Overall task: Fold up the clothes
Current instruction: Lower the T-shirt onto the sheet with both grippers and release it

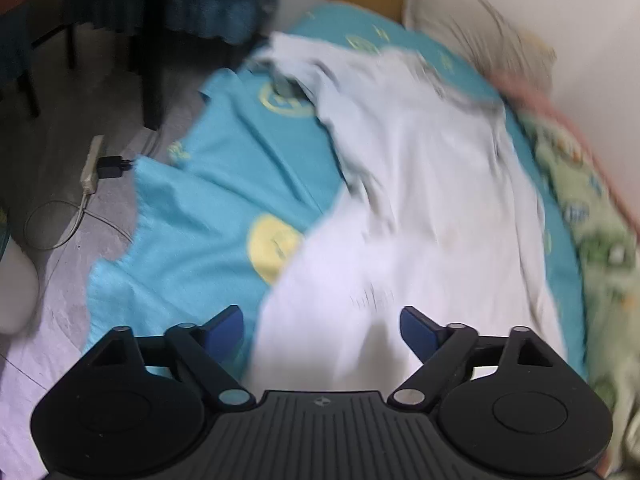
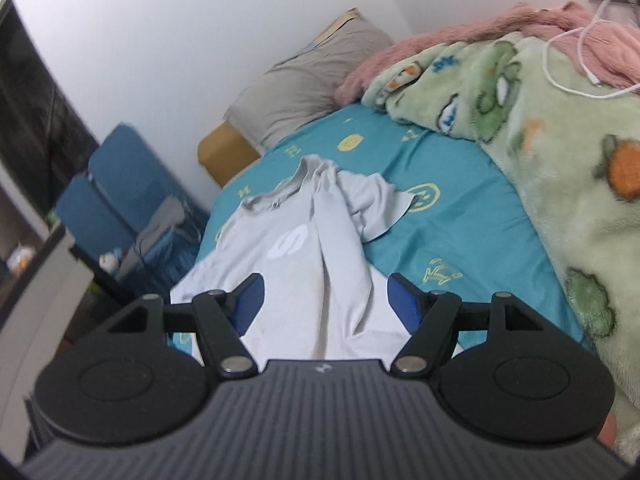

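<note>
A pale grey T-shirt (image 2: 304, 240) lies lengthwise on a bed's turquoise sheet (image 2: 460, 232), collar toward the grey pillow (image 2: 304, 88) at the head, one side already doubled over the chest so a sleeve juts out to the right. At the left of the scene, the left tongs (image 1: 322, 330) hang over the shirt's near hem at the mattress edge, jaws spread with cloth below but nothing pinched; that view is smeared by motion, and beyond the bed a power strip (image 1: 91, 164) lies on the floor. To the right, the right tongs (image 2: 326, 300) stand likewise spread and empty above the hem, looking up the garment's length. Both appear placed at the bottom edge to take the hem corners for the next fold, a judgement only. At far right, a green fleece blanket (image 2: 560, 168) and pink throw (image 2: 480, 36) are heaped against the wall, leaving the sheet free for folding.
</note>
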Action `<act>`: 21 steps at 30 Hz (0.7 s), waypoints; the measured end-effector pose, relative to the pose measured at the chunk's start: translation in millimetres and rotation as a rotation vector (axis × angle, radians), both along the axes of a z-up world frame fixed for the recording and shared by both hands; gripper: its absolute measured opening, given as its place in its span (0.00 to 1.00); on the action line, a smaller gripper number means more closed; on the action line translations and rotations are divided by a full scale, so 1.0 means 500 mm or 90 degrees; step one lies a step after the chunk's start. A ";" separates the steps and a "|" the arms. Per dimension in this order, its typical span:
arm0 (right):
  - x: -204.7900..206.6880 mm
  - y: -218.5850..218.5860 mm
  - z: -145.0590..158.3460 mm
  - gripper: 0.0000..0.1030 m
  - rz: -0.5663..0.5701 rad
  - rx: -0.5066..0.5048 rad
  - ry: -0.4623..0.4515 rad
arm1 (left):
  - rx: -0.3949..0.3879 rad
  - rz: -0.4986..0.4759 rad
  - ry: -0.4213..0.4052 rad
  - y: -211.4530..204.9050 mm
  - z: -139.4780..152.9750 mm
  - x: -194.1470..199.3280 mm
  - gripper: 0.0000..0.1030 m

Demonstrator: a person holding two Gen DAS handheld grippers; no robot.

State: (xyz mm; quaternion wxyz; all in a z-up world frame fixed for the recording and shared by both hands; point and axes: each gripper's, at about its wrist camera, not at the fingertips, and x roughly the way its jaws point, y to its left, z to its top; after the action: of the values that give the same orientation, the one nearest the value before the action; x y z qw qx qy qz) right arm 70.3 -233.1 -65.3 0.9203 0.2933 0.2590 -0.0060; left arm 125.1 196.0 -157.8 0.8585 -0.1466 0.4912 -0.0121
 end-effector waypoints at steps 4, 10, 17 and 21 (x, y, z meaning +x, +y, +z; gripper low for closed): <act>-0.004 0.004 -0.025 0.69 -0.008 -0.017 0.024 | 0.085 -0.041 0.043 -0.047 -0.012 0.013 0.64; 0.003 0.012 -0.046 0.69 0.001 -0.018 0.053 | 0.064 -0.012 0.138 -0.015 -0.039 0.036 0.07; 0.008 0.032 -0.053 0.69 0.018 -0.027 0.064 | 0.009 0.009 0.206 0.058 0.017 0.016 0.05; 0.023 0.047 -0.054 0.69 0.030 -0.026 0.063 | -0.018 -0.008 0.177 0.069 0.042 0.037 0.37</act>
State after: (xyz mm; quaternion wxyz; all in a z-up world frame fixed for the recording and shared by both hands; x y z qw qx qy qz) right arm 82.0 -209.9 -92.4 0.9121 0.2675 0.3106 -0.0038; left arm 143.6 230.5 -136.6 0.7801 -0.1559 0.6060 -0.0043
